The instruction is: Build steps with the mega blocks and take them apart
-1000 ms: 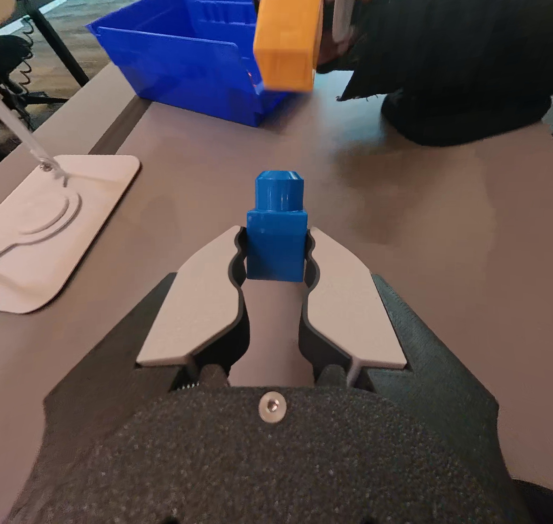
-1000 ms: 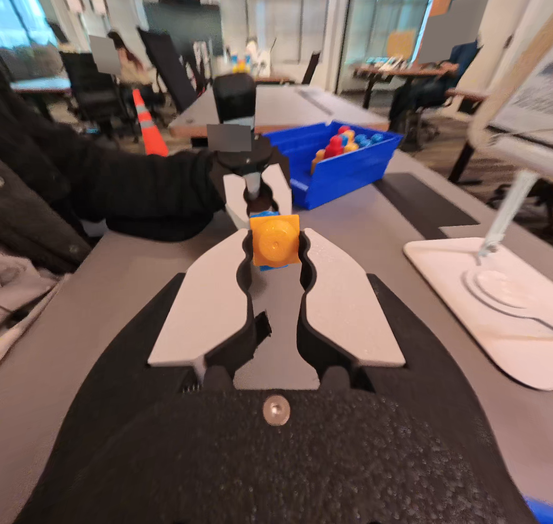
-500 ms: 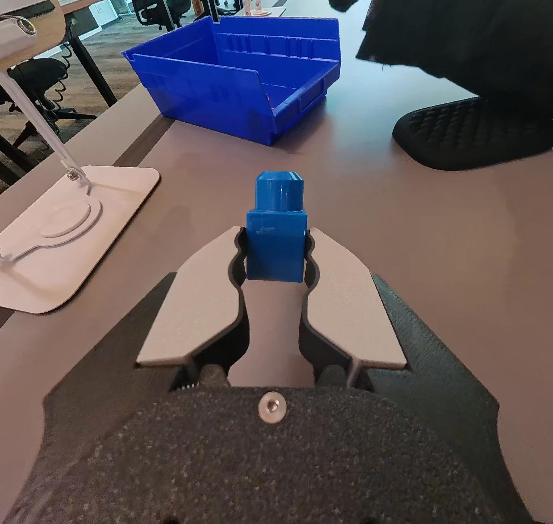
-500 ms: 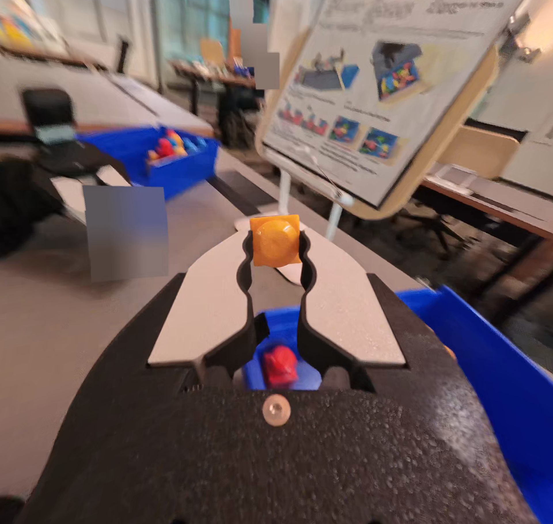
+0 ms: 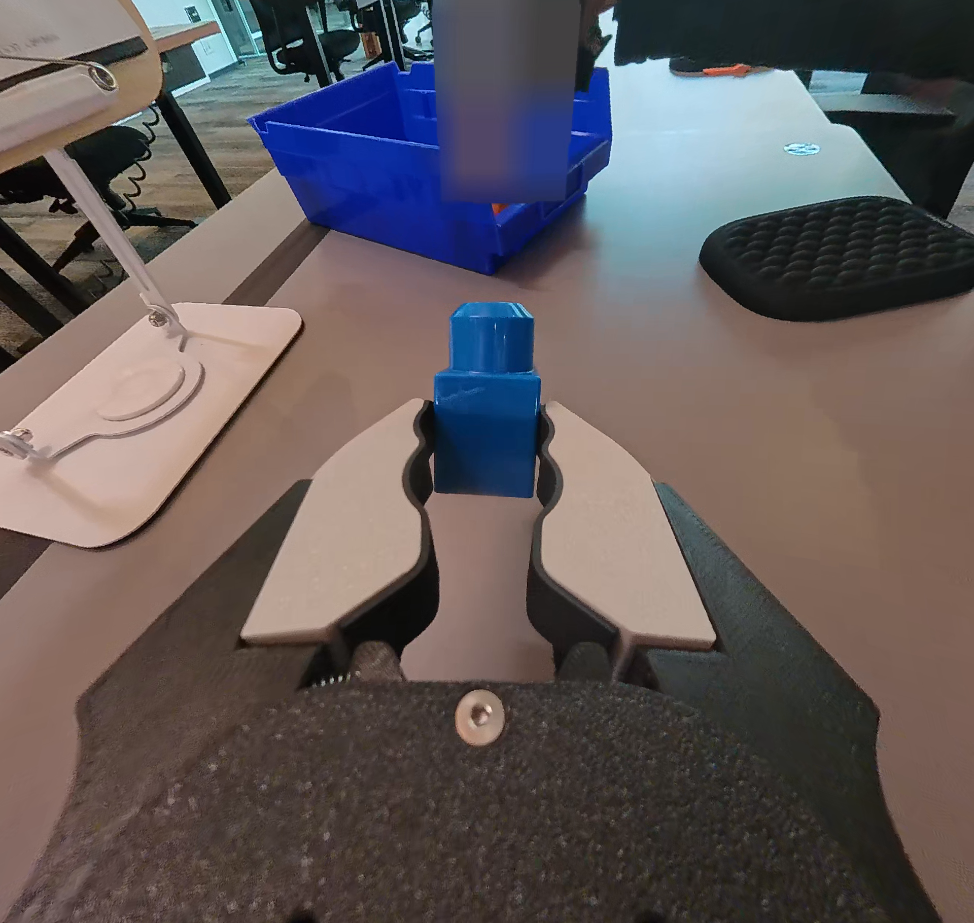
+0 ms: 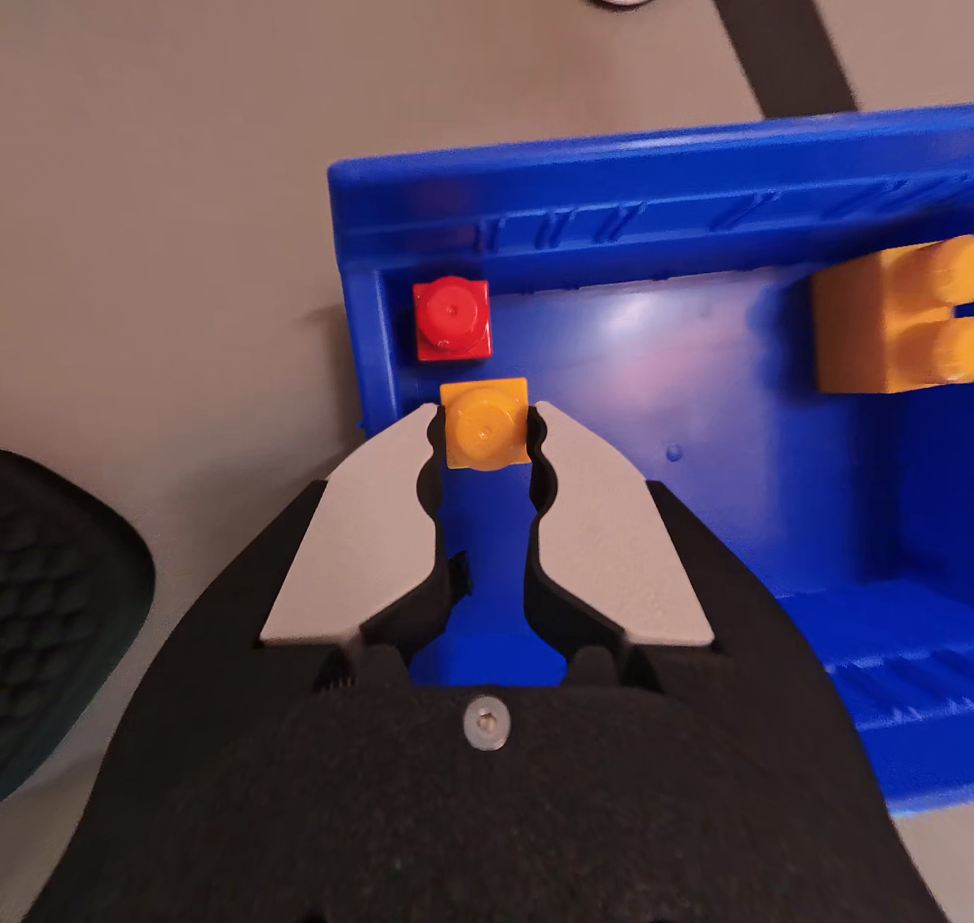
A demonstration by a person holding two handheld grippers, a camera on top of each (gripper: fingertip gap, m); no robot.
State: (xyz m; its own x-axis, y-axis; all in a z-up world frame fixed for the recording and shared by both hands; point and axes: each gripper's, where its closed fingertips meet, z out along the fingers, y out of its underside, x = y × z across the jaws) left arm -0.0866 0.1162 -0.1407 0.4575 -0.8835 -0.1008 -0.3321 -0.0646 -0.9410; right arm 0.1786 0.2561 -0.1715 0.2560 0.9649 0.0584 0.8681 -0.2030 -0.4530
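Left gripper [image 5: 486, 442]: its jaws are clamped on the blue block [image 5: 486, 413], pinching the square body from both sides, with the round stud pointing toward 12 o'clock over the table [image 5: 738, 450].
Stand base [image 5: 132, 413]: a white flat plate on the table at 9 o'clock from the blue block, well apart from it, with a thin white rod rising from it.
Blue bin [image 5: 379, 181]: at 12 o'clock in the left wrist view, near the table's far edge; a blurred patch covers part of it.
Black pad [image 5: 843, 255]: a bumpy dark pad lying on the table at 2 o'clock.
Right gripper [image 6: 485, 431]: its jaws are closed on the orange block [image 6: 485, 423], stud facing the camera, held above the inside of the blue bin [image 6: 659, 371].
Red block [image 6: 452, 321]: a single-stud piece in the bin's corner, just beside the orange block at 11 o'clock.
Large orange block [image 6: 890, 318]: a bigger piece lying in the bin at 2 o'clock, cut off by the frame edge.
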